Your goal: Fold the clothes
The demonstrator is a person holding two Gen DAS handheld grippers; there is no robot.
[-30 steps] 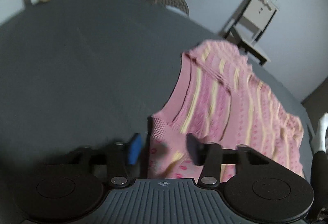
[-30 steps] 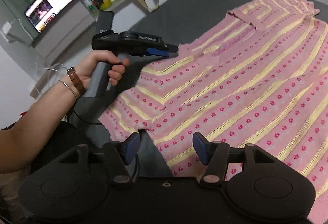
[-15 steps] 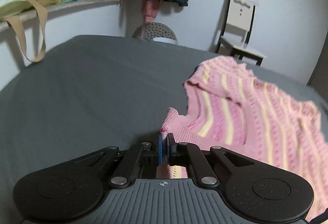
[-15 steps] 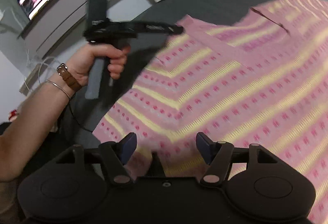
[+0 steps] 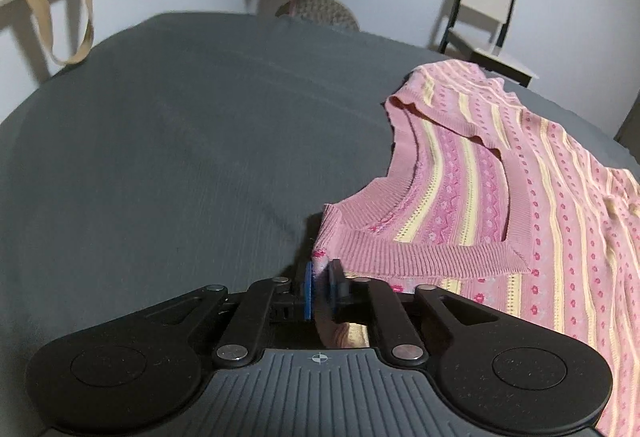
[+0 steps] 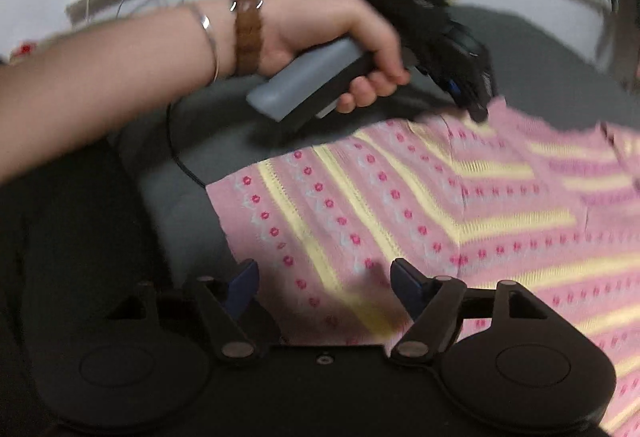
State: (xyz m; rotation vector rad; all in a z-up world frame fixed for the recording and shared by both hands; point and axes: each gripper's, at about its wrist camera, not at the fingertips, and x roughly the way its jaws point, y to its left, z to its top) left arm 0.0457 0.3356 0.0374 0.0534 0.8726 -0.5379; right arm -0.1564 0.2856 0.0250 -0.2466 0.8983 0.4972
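Your left hand-held gripper [image 5: 320, 291] pinches the pink knit sweater [image 5: 500, 197]; right hand-held gripper [image 6: 320, 285] gapes empty, so grab the near hem squarely.

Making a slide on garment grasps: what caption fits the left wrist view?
Left gripper shut on the shoulder edge of a pink striped sweater lying on a grey bed.

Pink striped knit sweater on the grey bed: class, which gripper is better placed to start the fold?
Probably left. The left gripper is shut on the pink striped knit sweater beside its ribbed neckline; the right gripper hangs open above the fabric.
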